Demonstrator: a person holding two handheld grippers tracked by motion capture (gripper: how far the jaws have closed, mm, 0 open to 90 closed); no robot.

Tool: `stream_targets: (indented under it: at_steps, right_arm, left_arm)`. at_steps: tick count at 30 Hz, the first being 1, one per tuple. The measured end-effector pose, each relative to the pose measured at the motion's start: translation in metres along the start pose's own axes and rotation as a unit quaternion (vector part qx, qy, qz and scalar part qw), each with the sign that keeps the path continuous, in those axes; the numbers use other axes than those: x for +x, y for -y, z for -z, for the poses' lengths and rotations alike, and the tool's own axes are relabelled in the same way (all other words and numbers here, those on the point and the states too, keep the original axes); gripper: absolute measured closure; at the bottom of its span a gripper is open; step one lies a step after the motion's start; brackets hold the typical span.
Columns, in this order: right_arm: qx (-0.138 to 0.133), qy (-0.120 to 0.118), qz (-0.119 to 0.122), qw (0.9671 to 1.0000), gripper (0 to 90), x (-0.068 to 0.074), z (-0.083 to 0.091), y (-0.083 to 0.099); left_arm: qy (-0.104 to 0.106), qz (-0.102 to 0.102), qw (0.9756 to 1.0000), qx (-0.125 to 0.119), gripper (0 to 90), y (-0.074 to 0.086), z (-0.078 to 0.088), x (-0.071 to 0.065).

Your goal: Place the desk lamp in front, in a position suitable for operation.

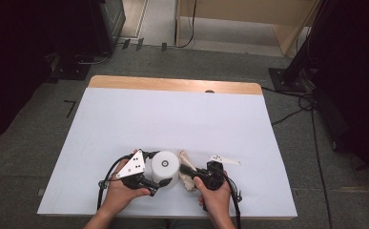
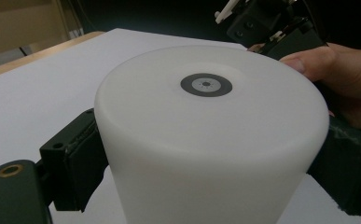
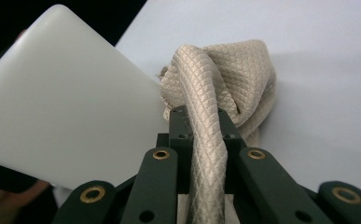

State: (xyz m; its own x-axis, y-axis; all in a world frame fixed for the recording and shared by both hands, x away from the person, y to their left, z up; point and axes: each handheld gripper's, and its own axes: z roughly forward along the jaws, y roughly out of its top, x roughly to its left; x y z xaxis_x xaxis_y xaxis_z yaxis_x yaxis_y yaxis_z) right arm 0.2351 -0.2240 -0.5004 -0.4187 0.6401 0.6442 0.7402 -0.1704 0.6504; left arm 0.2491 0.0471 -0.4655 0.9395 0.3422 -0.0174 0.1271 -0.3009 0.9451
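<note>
A white cup-like cylinder (image 1: 165,164) stands upside down near the table's front edge, with a dark round mark on its top face. My left gripper (image 1: 159,172) is shut on it, one pad on each side (image 2: 78,158). In the left gripper view the cylinder (image 2: 206,135) is close up between the jaws of my left gripper (image 2: 215,165). Just to its right, my right gripper (image 1: 188,168) is shut on a beige quilted cloth (image 1: 188,181). In the right gripper view the cloth (image 3: 229,74) runs bunched between the jaws of my right gripper (image 3: 201,128) and touches the cylinder (image 3: 61,102).
A white sheet (image 1: 172,114) covers the table; a wooden strip (image 1: 172,85) shows along its far edge. Grey floor, cables and stands (image 1: 287,76) surround the table. The person's right hand (image 2: 341,74) and right gripper (image 2: 271,25) sit close behind the cylinder.
</note>
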Motion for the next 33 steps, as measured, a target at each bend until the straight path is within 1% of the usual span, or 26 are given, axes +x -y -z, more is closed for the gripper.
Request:
stream_targets:
  at_steps: [2, 3, 5, 6, 7, 8, 10, 12, 13, 14, 15, 16, 18, 20, 21, 22, 23, 24, 25, 26, 27, 28, 29, 30, 32, 33]
  right_arm:
    - [0.003, 0.023, 0.030, 0.9993, 82.0, 0.002, 0.004, -0.004]
    - [0.006, 0.039, 0.046, 0.9981, 81.9, 0.003, 0.006, -0.006]
    - [0.022, 0.077, 0.087, 0.9930, 81.5, 0.000, 0.009, -0.011]
    - [0.022, 0.077, 0.087, 0.9930, 81.5, 0.000, 0.009, -0.011]
    - [0.018, 0.106, 0.097, 0.9895, 81.0, -0.005, 0.016, -0.014]
    - [0.013, 0.114, 0.095, 0.9888, 79.3, -0.009, 0.020, -0.015]
    - [0.007, 0.139, 0.099, 0.9854, 69.9, -0.017, 0.025, -0.016]
    - [0.017, 0.148, 0.103, 0.9834, 60.7, -0.026, 0.029, -0.017]
    - [0.011, 0.158, 0.112, 0.9810, 56.7, -0.028, 0.031, -0.017]
    - [0.002, 0.165, 0.119, 0.9791, 54.7, -0.029, 0.034, -0.017]
    - [-0.005, 0.167, 0.124, 0.9782, 51.9, -0.029, 0.037, -0.019]
    - [-0.015, 0.170, 0.127, 0.9772, 49.0, -0.028, 0.040, -0.021]
    - [-0.029, 0.180, 0.142, 0.9730, 45.4, -0.022, 0.047, -0.026]
    - [-0.035, 0.190, 0.160, 0.9681, 40.7, -0.015, 0.049, -0.029]
    - [-0.034, 0.191, 0.163, 0.9673, 38.7, -0.010, 0.048, -0.029]
    - [-0.028, 0.187, 0.170, 0.9672, 36.2, -0.007, 0.046, -0.028]
    - [-0.019, 0.186, 0.177, 0.9662, 33.7, -0.003, 0.042, -0.027]
    - [-0.009, 0.186, 0.184, 0.9650, 31.9, -0.001, 0.037, -0.026]
    - [0.004, 0.189, 0.194, 0.9626, 30.4, 0.001, 0.032, -0.024]
    - [0.004, 0.189, 0.194, 0.9626, 30.4, 0.001, 0.032, -0.024]
    - [0.034, 0.209, 0.207, 0.9551, 27.5, 0.002, 0.022, -0.018]
    - [0.034, 0.209, 0.207, 0.9551, 27.5, 0.002, 0.022, -0.018]
    - [0.058, 0.231, 0.214, 0.9474, 25.4, 0.000, 0.014, -0.011]
    - [0.068, 0.237, 0.213, 0.9455, 24.9, -0.002, 0.011, -0.009]
    - [0.077, 0.239, 0.211, 0.9447, 25.6, -0.005, 0.007, -0.006]
    - [0.077, 0.246, 0.218, 0.9415, 29.6, -0.004, 0.006, -0.005]
  left_arm:
    - [0.000, -0.002, 1.0000, 0.007, 8.7, -0.001, 0.000, 0.000]
    - [0.000, -0.003, 1.0000, 0.009, 8.7, -0.002, 0.000, 0.000]
    - [-0.002, -0.005, 0.9999, 0.014, 8.7, -0.003, 0.000, -0.001]
    - [-0.002, -0.005, 0.9999, 0.014, 8.8, -0.003, 0.000, -0.001]
    - [-0.005, -0.001, 0.9998, 0.017, 8.7, -0.004, 0.000, -0.001]
    - [-0.006, 0.002, 0.9998, 0.018, 8.7, -0.005, 0.000, -0.001]
    - [-0.009, 0.003, 0.9998, 0.020, 8.7, -0.005, 0.000, -0.001]
    - [-0.010, 0.003, 0.9997, 0.022, 8.7, -0.006, 0.000, -0.002]
    - [-0.012, 0.003, 0.9996, 0.025, 8.7, -0.007, 0.000, -0.002]
    - [-0.014, 0.003, 0.9995, 0.029, 8.7, -0.008, 0.000, -0.003]
    - [-0.016, 0.000, 0.9993, 0.033, 8.7, -0.009, 0.000, -0.004]
    - [-0.017, -0.002, 0.9993, 0.035, 8.7, -0.009, 0.000, -0.005]
    - [-0.019, -0.005, 0.9991, 0.038, 8.7, -0.010, 0.001, -0.006]
    - [-0.019, -0.004, 0.9990, 0.040, 8.7, -0.010, 0.002, -0.006]
    - [-0.020, -0.002, 0.9990, 0.040, 8.7, -0.010, 0.002, -0.006]
    - [-0.020, -0.001, 0.9990, 0.039, 8.7, -0.009, 0.002, -0.006]
    - [-0.021, 0.000, 0.9990, 0.039, 8.7, -0.009, 0.002, -0.005]
    - [-0.022, 0.001, 0.9990, 0.039, 8.7, -0.009, 0.002, -0.005]
    - [-0.023, 0.003, 0.9990, 0.039, 8.7, -0.009, 0.002, -0.005]
    - [-0.023, 0.003, 0.9990, 0.039, 8.7, -0.009, 0.002, -0.005]
    - [-0.024, 0.002, 0.9989, 0.039, 8.7, -0.009, 0.002, -0.005]
    - [-0.024, 0.002, 0.9989, 0.039, 8.7, -0.009, 0.002, -0.005]
    - [-0.023, 0.002, 0.9989, 0.041, 8.7, -0.010, 0.002, -0.005]
    - [-0.024, 0.003, 0.9989, 0.041, 8.7, -0.010, 0.003, -0.005]
    - [-0.026, 0.001, 0.9988, 0.043, 8.7, -0.010, 0.003, -0.004]
    - [-0.026, 0.001, 0.9988, 0.043, 8.7, -0.010, 0.003, -0.004]
